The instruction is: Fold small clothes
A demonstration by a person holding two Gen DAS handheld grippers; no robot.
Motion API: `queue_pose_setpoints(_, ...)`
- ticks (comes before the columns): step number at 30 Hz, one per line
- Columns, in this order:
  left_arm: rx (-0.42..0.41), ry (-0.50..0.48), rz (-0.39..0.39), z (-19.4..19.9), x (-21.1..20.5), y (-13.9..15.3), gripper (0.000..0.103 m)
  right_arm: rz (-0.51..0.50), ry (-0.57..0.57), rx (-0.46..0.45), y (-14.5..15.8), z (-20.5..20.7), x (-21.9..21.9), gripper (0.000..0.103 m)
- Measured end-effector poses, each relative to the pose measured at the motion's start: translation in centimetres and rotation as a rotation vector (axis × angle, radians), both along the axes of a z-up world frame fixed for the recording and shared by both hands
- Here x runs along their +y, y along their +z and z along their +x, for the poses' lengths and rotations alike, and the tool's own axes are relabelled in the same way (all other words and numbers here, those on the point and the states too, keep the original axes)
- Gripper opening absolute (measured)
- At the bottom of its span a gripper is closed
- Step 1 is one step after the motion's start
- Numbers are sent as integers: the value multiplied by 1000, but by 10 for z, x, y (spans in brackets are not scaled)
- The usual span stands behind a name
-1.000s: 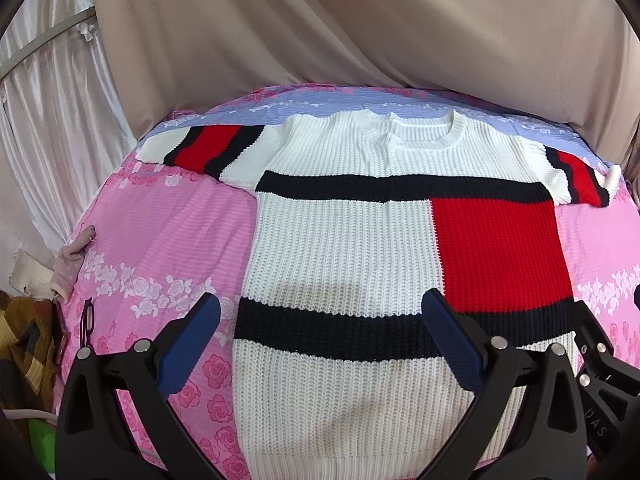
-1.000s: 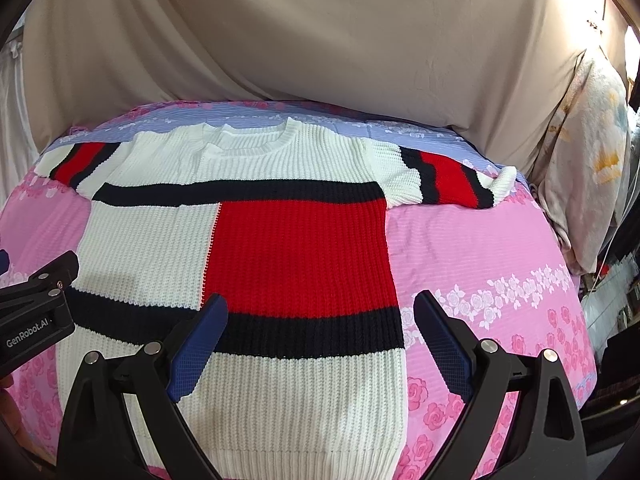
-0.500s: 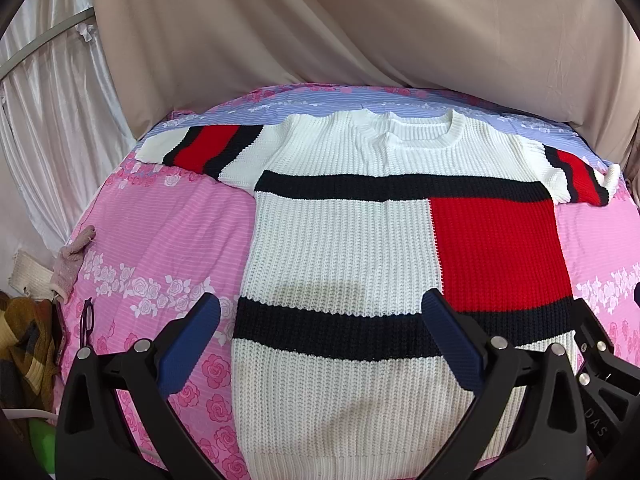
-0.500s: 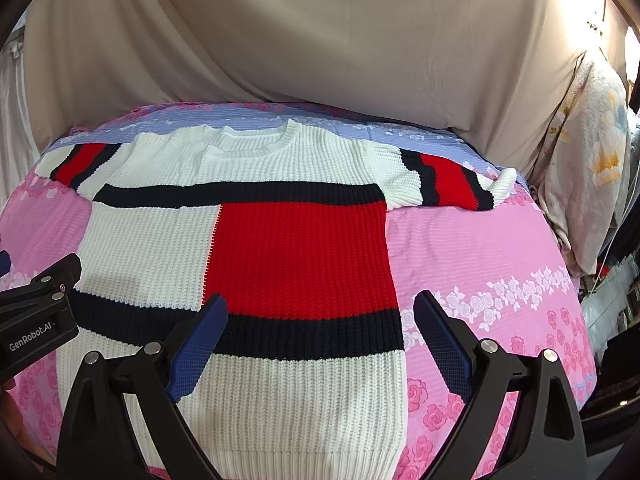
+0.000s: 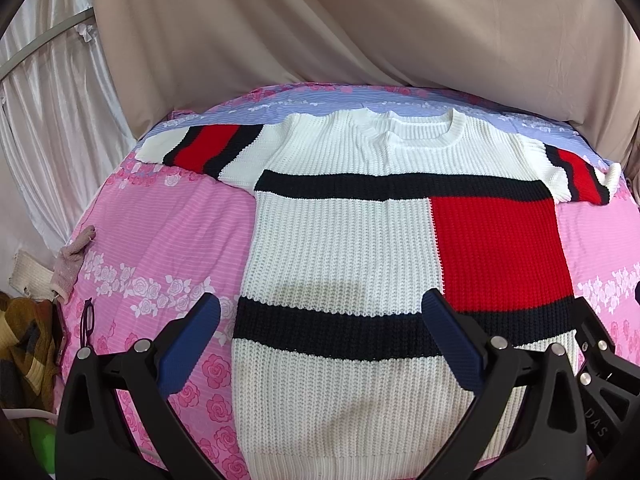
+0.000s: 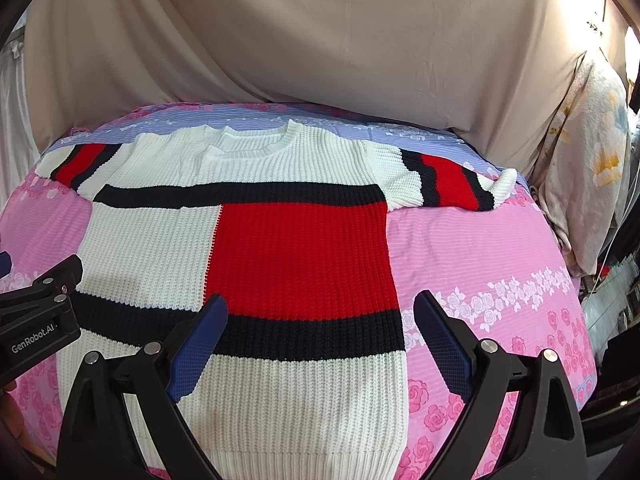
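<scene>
Left claw (image 5: pixel 320 344): mine, jaws wide apart, empty, poised over the lower hem half of the sweater (image 5: pixel 344 248). Right claw (image 6: pixel 320 340): mine, jaws likewise spread, gripping nothing, above the sweater's red panel and lower navy band.

Item: knit sweater, white with navy bands, red block, striped short sleeves. Lies flat, face up, unfolded, both sleeves out to the sides, on a pink floral bedsheet (image 5: pixel 168 240); collar end reaches the sheet's lilac strip.

Left view only: white satin curtain (image 5: pixel 44 92); small pinkish cloth (image 5: pixel 72 260) at the sheet's left edge; dark-framed spectacles (image 5: pixel 88 318) just below it; brown plaid fabric (image 5: pixel 24 344) off the bed.

Right view only: pale floral quilt (image 6: pixel 588 152) hanging at the bed's right side; body of my left claw at the left margin, lettered "GenRobot.AI".

Both views: beige backdrop cloth (image 6: pixel 320 40) behind the bed.

Cut off or unclear: sweater hem partly hidden behind claw frames; clutter past the right bed edge too dark to identify.
</scene>
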State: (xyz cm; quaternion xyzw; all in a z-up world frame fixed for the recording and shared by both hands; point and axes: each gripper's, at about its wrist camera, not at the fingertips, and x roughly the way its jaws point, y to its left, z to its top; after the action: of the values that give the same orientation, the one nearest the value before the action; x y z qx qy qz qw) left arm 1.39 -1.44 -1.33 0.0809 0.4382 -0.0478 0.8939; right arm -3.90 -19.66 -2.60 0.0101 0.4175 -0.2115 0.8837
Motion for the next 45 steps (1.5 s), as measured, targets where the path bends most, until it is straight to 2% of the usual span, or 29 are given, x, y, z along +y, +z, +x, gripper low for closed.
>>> queue_pose_setpoints(29,2,-2,17,-2,-3,-5,98,1,-1,-2,-2,0,1,92)
queue_pose_setpoints(34,5,-9,13,0,-3,-5,98,50,-6,-4,-5,2,0,92)
queue_pose_setpoints(38,22,-7,-38,12,6,3,98,155,-34,-68,-5,-3,-20,92)
queue_pose_setpoints(42,13,32,-136,32,22,18,98,100,-94,-158,1,-7,-68,92)
queue_pose_setpoints(45,-11,58,-174,52,24,26,98,82,-82,-225,2,-4,-118,92)
